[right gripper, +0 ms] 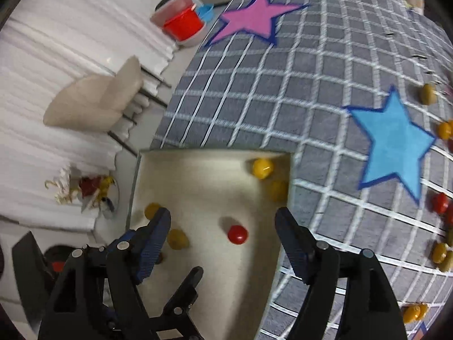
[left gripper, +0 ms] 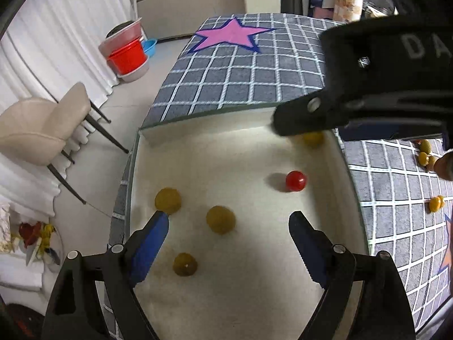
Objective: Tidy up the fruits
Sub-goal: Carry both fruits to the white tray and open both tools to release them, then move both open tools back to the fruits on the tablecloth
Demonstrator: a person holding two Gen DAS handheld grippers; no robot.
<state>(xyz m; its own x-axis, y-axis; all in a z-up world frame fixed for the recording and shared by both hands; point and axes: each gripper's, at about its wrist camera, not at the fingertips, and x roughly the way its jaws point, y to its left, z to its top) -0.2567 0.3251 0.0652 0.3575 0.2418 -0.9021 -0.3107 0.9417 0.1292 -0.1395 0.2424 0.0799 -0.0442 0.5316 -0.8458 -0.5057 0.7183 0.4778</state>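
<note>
Both grippers hung over the cream-lined tray (left gripper: 337, 153), and both stood with the jaws spread wide and nothing between them. The left gripper (left gripper: 229, 226) had a yellow-green fruit (left gripper: 220, 219) just ahead of the gap between its jaws, one more (left gripper: 168, 200) touching or almost touching the tip of the left jaw, and a third (left gripper: 185, 264) lower, between the jaws but nearer the left one. The red cherry tomato (left gripper: 296, 180) lay ahead of the right jaw, well apart from it.

In the right wrist view, the right gripper (right gripper: 223, 218) had the same red cherry tomato (right gripper: 237, 234) between its jaws, a little lower than the tips. A bright yellow fruit (right gripper: 262, 168) lay far ahead, in the tray's far corner, and seemed to be just released. Loose fruits (right gripper: 439, 252) waited on the checked cloth (right gripper: 283, 99), outside the right jaw.

The step, I judged, was to go back for the next fruit. To do it well, the right gripper should rise straight before moving aside, so that its right jaw cleared the tray wall (right gripper: 287, 198). It should close softly, because these small round fruits probably roll and bruise easily.
</note>
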